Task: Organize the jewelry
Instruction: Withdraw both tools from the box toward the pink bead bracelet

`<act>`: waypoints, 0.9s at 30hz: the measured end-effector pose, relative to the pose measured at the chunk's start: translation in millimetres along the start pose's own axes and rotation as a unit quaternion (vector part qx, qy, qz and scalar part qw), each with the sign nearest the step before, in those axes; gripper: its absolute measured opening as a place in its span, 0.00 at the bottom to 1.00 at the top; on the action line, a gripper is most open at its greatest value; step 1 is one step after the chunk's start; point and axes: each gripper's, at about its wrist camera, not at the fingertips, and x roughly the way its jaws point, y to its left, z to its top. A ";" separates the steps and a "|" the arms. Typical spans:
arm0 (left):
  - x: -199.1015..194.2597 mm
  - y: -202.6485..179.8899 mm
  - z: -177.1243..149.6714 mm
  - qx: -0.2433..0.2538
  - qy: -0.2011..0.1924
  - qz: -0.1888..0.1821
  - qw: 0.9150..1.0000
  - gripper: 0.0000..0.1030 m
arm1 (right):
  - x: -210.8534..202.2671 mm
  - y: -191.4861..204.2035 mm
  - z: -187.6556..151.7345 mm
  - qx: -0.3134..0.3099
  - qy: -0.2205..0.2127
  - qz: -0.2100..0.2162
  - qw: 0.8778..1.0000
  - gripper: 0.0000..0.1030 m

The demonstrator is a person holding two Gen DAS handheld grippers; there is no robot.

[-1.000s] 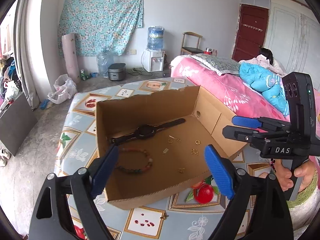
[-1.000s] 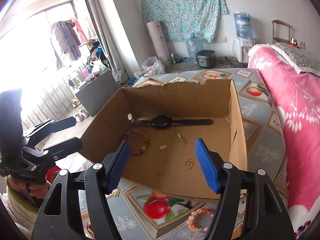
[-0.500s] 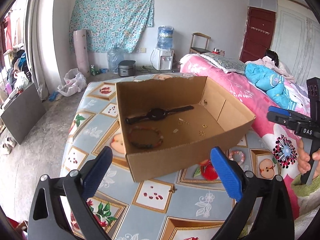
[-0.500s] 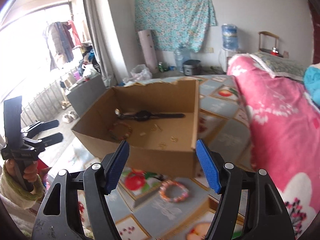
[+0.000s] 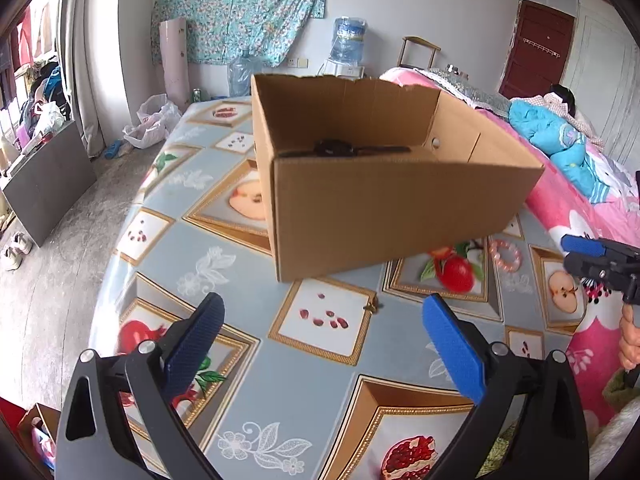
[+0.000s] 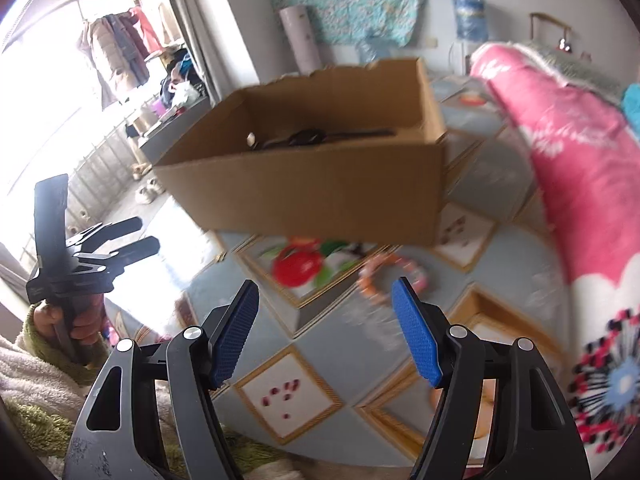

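Left gripper [image 5: 320, 340] held over the bench [image 5: 248, 396], jaws just widened, spread with nothing between, right gripper [image 6: 325, 330] jaws parted and empty, box [image 5: 384, 216] at twelve o'clock, watch [image 5: 334, 147] seen inside, pink bracelet [image 5: 505, 254] lying at two o'clock.

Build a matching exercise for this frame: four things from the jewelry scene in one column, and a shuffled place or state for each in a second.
Things:
1. watch
2. pink bead bracelet
3. small gold piece
4. left gripper

Places or states:
A. on the tablecloth, right of the cardboard box's near wall
B. jaws wide apart, nothing between them
C. inside the box
D. on the tablecloth, ahead of the left gripper, near a white tile with red seeds

Pairs: 1-C, 2-A, 3-D, 4-B
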 end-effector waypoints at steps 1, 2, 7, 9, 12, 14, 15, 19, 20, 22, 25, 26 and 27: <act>3.4 -0.8 -2.7 0.001 0.001 0.001 1.000 0.94 | 7.9 3.4 -2.3 -0.002 0.008 0.006 1.000 0.64; 7.0 -2.8 -5.5 0.005 0.000 0.002 1.000 0.94 | 18.6 8.2 -5.2 -0.003 0.015 0.012 1.000 0.64; 20.9 -13.6 -12.5 0.018 0.001 -0.015 1.000 0.91 | 51.6 22.8 -11.3 -0.008 0.041 0.009 0.999 0.53; 26.0 -17.7 -12.2 0.027 0.002 -0.019 0.999 0.85 | 58.5 25.1 -12.1 -0.009 0.047 0.008 0.999 0.51; 35.2 -25.3 -9.9 0.045 0.004 -0.026 0.999 0.70 | 64.9 25.1 -11.4 -0.007 0.053 0.011 0.999 0.51; 44.3 -29.4 -8.2 0.055 0.014 -0.029 0.998 0.55 | 67.1 24.5 -11.6 -0.011 0.055 0.005 0.998 0.51; 48.4 -31.2 -7.4 0.061 0.019 -0.031 0.997 0.51 | 67.0 24.0 -11.3 -0.012 0.057 0.004 0.998 0.51; 60.5 -38.8 -5.5 0.085 0.037 -0.037 0.995 0.34 | 69.3 22.9 -11.5 -0.013 0.058 0.005 0.998 0.51; 63.8 -41.1 -5.2 0.092 0.042 -0.036 0.994 0.28 | 69.8 23.1 -10.7 -0.014 0.057 0.005 0.998 0.51; 67.1 -43.9 -5.9 0.101 0.049 -0.033 0.993 0.22 | 70.3 23.5 -10.9 -0.017 0.055 0.003 0.998 0.51; 68.0 -48.7 -6.4 0.119 0.049 -0.022 0.991 0.18 | 73.5 26.0 -9.7 -0.020 0.054 0.001 0.998 0.51; 68.3 -49.4 -6.5 0.121 0.050 -0.021 0.991 0.17 | 73.8 26.0 -9.5 -0.020 0.053 0.002 0.998 0.51; 68.6 -49.8 -6.6 0.122 0.051 -0.021 0.991 0.17 | 73.5 26.6 -8.6 -0.019 0.053 0.003 0.998 0.51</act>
